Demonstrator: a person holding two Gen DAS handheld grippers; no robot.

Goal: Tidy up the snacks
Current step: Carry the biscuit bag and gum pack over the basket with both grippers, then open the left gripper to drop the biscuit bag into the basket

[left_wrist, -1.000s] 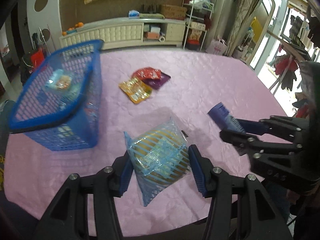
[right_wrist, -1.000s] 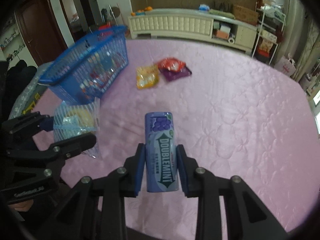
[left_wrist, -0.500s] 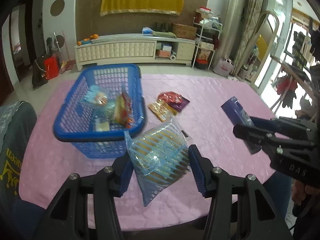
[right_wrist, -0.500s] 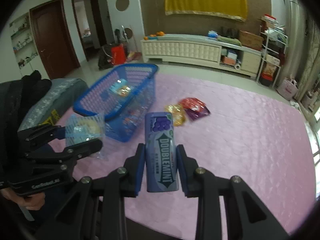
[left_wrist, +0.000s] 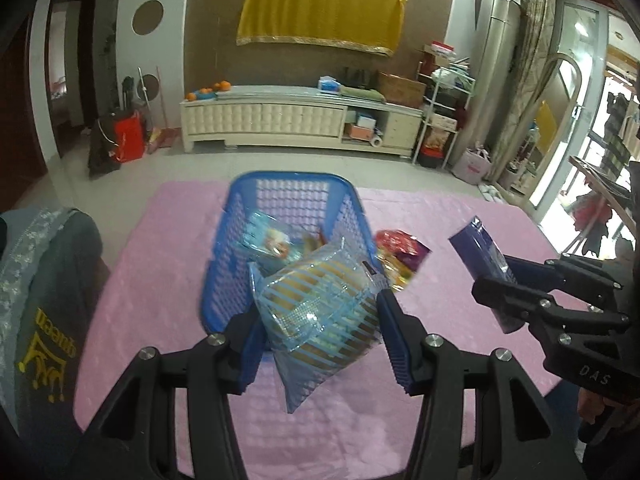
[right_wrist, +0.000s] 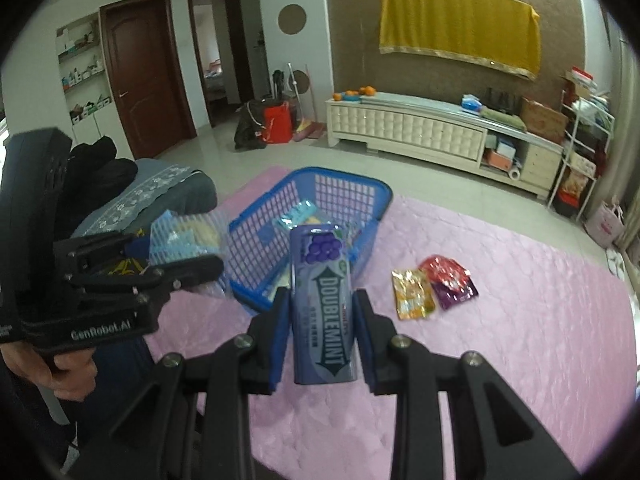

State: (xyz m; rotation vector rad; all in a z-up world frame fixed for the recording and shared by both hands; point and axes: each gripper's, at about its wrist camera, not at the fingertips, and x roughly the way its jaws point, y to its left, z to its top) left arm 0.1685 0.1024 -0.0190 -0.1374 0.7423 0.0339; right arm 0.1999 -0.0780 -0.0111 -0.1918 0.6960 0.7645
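Observation:
My left gripper (left_wrist: 318,322) is shut on a clear bag of biscuits with blue stripes (left_wrist: 320,312), held up in front of the blue basket (left_wrist: 224,256). The basket stands on the pink tablecloth (left_wrist: 160,280) with several snack packs inside. My right gripper (right_wrist: 322,334) is shut on a purple Doublemint gum pack (right_wrist: 324,308), lifted above the cloth near the basket (right_wrist: 344,188). The left wrist view shows that gum pack (left_wrist: 484,264) at the right. Yellow (right_wrist: 412,296), red (right_wrist: 444,270) and purple (right_wrist: 456,294) snack packs lie on the cloth right of the basket.
A grey cushioned chair (left_wrist: 44,300) stands at the table's left edge. A person's hand (right_wrist: 60,376) grips the left tool. Beyond the table are a tiled floor and a white low cabinet (right_wrist: 408,128). The cloth's right half (right_wrist: 540,320) is bare.
Both grippers rose and swung left with their loads; the basket moved from the left side to straight ahead of them, and more of the room shows.

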